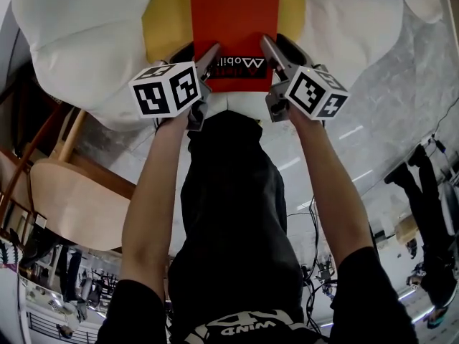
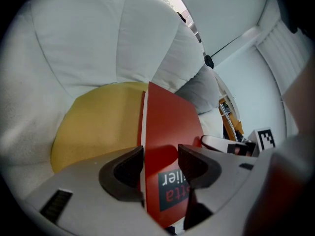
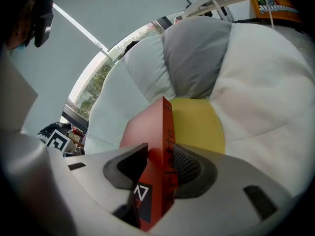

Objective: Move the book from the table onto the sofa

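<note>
Lowering the book [image 1: 234, 27] onto the sofa [image 1: 79, 41] is the step in hand, judging by how things lie. The red book is well clear of any bench, lying roughly flat over the yellow cushion [image 1: 161, 31] that sits in the middle of the white seat. Whether its far edge touches the cushion cannot be told.

The left tongs [image 2: 158, 157] are closed on the book's near left corner and the right tongs [image 3: 160, 163] on its near right corner. Each pair has one pad above the cover and one below.

To do this well:
- Both ends should come down at the same pace so the book stays level from left to right.
- The far edge should meet the cushion first, then the near edge can settle.
- The cushion looks soft and domed, so the book is best centred on it, or it may slide off to one side.
- Both pairs should open together, and only once the book's weight rests on the cushion. Letting go on one side alone would likely twist it.
- The tongs should then draw straight back toward the near side without dragging the cover.
</note>
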The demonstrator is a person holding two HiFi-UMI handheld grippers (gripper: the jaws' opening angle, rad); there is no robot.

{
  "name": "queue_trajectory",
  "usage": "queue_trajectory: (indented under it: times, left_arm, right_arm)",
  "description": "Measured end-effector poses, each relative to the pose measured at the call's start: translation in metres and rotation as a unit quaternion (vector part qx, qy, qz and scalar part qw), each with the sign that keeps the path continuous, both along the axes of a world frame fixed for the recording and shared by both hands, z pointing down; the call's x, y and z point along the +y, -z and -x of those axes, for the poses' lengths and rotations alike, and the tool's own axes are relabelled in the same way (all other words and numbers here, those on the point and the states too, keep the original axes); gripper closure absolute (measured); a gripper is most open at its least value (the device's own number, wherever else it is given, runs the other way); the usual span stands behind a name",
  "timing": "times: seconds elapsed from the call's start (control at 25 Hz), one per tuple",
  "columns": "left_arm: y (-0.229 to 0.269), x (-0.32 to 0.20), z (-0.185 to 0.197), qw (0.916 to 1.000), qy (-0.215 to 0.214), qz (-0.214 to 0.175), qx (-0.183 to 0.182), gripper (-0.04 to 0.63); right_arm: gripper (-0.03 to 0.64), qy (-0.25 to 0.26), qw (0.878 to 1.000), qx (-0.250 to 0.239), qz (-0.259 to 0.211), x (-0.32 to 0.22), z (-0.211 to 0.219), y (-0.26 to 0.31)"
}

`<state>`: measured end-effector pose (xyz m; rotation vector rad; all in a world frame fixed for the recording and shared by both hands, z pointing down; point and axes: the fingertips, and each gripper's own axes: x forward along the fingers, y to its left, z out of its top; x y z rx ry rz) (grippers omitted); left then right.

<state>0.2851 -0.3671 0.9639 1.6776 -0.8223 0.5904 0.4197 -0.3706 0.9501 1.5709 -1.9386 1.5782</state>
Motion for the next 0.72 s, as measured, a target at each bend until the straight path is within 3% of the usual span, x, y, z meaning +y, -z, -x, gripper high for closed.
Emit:
queue_trajectory:
  times: [0.72]
  left_arm:
    - [-0.0024,0.0024,0.0025,1.0000,-0.004,0.003,0.007,0.362]
  right_arm:
    - [0.463,-0.010,1.000,-0.012,0.002,0.0036,-0.0014,-0.0048]
